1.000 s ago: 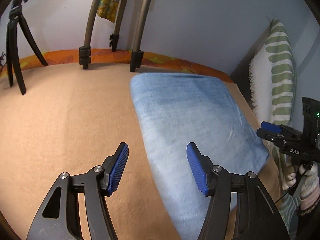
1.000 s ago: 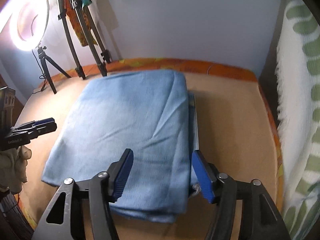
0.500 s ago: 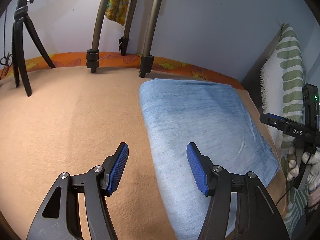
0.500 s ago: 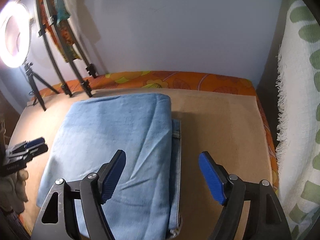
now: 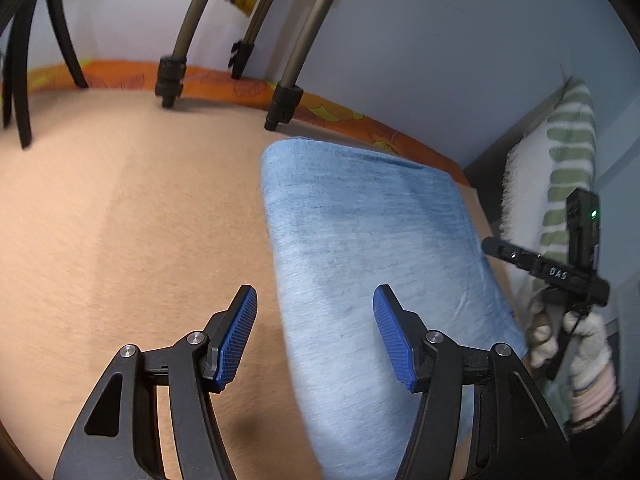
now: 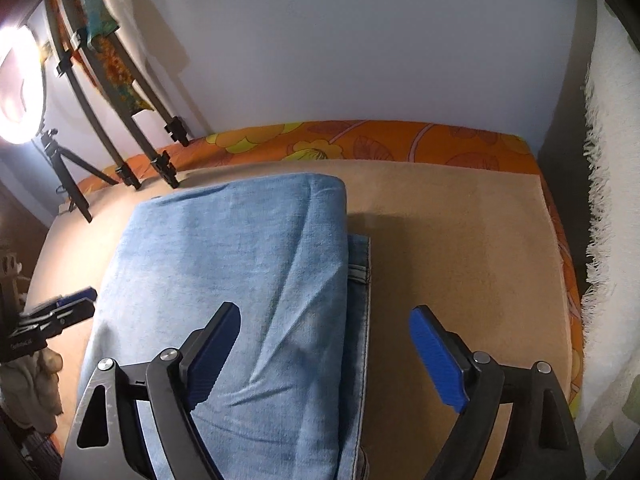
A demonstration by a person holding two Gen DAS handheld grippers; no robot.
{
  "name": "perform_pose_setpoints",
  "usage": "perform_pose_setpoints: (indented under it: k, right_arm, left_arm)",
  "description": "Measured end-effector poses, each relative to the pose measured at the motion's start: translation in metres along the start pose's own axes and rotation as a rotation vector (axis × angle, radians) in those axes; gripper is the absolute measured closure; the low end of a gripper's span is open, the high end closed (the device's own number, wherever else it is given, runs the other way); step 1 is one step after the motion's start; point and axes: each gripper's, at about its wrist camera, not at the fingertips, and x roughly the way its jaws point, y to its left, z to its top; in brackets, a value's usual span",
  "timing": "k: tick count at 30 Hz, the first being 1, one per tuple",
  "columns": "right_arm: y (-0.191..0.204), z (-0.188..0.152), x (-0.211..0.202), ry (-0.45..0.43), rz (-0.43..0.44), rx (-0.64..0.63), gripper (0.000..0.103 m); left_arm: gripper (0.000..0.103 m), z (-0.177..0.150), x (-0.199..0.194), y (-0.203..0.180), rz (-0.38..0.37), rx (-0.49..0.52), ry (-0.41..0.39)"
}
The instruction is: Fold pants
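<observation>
The light blue denim pants [image 5: 372, 248] lie folded in a thick rectangle on the tan blanket [image 5: 120, 220]. In the right wrist view the pants [image 6: 224, 268] fill the left middle, with a waistband edge showing under the top fold on the right. My left gripper [image 5: 315, 336] is open and empty, above the pants' left edge. My right gripper [image 6: 325, 354] is open wide and empty, above the pants' right edge. The right gripper also shows at the far right of the left wrist view [image 5: 540, 264], and the left gripper at the far left of the right wrist view [image 6: 56, 312].
Tripod legs [image 5: 280, 108] stand on the blanket at the back, near the pants' far corner. A lit ring light [image 6: 18, 84] stands at the far left. An orange flowered sheet [image 6: 360, 140] borders the wall. A white and green fringed cloth [image 6: 608, 240] hangs at the right.
Both grippers have drawn back and up from the folded pants. The right gripper has opened wider and shifted right over the pants' edge. The pants lie still.
</observation>
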Motion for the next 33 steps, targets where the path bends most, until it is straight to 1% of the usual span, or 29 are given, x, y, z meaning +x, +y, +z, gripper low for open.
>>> perform_pose_setpoints:
  k: [3, 7, 9, 11, 13, 14, 18, 20, 23, 24, 26, 27, 28, 29, 30, 31, 32, 33]
  right_arm:
    - [-0.009, 0.004, 0.007, 0.017, 0.036, 0.040, 0.015]
    - [-0.019, 0.008, 0.020, 0.041, 0.042, 0.073, 0.015]
    - [-0.025, 0.009, 0.030, 0.063, 0.095, 0.112, 0.015]
    - [-0.028, 0.009, 0.038, 0.073, 0.121, 0.129, 0.015]
    - [-0.029, 0.007, 0.044, 0.083, 0.152, 0.137, 0.015]
    - [-0.029, 0.007, 0.043, 0.074, 0.160, 0.136, 0.015]
    - [-0.030, 0.005, 0.043, 0.077, 0.201, 0.130, 0.015]
    - [-0.030, 0.005, 0.042, 0.079, 0.232, 0.115, 0.017]
    - [-0.026, 0.002, 0.042, 0.076, 0.290, 0.100, 0.027]
    - [-0.024, 0.000, 0.043, 0.078, 0.316, 0.099, 0.034]
    - [-0.019, -0.003, 0.044, 0.052, 0.332, 0.101, 0.035]
    - [-0.017, -0.004, 0.045, 0.038, 0.332, 0.103, 0.043]
    - [-0.015, -0.005, 0.045, 0.035, 0.331, 0.107, 0.050]
    - [-0.012, -0.008, 0.045, 0.024, 0.320, 0.114, 0.055]
    - [-0.012, -0.010, 0.044, 0.021, 0.321, 0.121, 0.062]
    - [-0.011, -0.011, 0.042, 0.011, 0.319, 0.126, 0.070]
    - [-0.009, -0.012, 0.040, 0.001, 0.312, 0.126, 0.073]
    - [-0.008, -0.012, 0.037, -0.007, 0.306, 0.127, 0.079]
  left_arm:
    - [0.043, 0.004, 0.006, 0.003, -0.032, -0.037, 0.006]
    - [0.043, 0.008, 0.018, 0.005, -0.074, -0.078, 0.026]
    - [0.043, 0.009, 0.023, 0.003, -0.077, -0.079, 0.030]
    - [0.043, 0.010, 0.027, 0.002, -0.076, -0.074, 0.031]
    - [0.043, 0.010, 0.030, 0.004, -0.086, -0.085, 0.033]
    - [0.043, 0.010, 0.032, 0.005, -0.089, -0.089, 0.035]
    - [0.044, 0.011, 0.033, 0.004, -0.101, -0.083, 0.022]
    - [0.045, 0.012, 0.034, 0.005, -0.108, -0.087, 0.016]
    - [0.046, 0.014, 0.036, 0.004, -0.120, -0.078, 0.005]
    - [0.046, 0.015, 0.037, 0.003, -0.122, -0.071, 0.004]
    - [0.051, 0.017, 0.041, -0.001, -0.106, -0.040, 0.011]
    - [0.054, 0.019, 0.043, -0.002, -0.099, -0.030, 0.011]
    - [0.061, 0.020, 0.044, -0.004, -0.094, -0.028, 0.014]
    - [0.065, 0.020, 0.045, -0.004, -0.092, -0.030, 0.016]
    - [0.071, 0.020, 0.045, -0.004, -0.088, -0.031, 0.012]
    - [0.074, 0.020, 0.044, -0.005, -0.084, -0.031, 0.005]
    - [0.076, 0.020, 0.044, -0.006, -0.080, -0.029, -0.001]
    - [0.078, 0.018, 0.042, -0.007, -0.074, -0.020, -0.009]
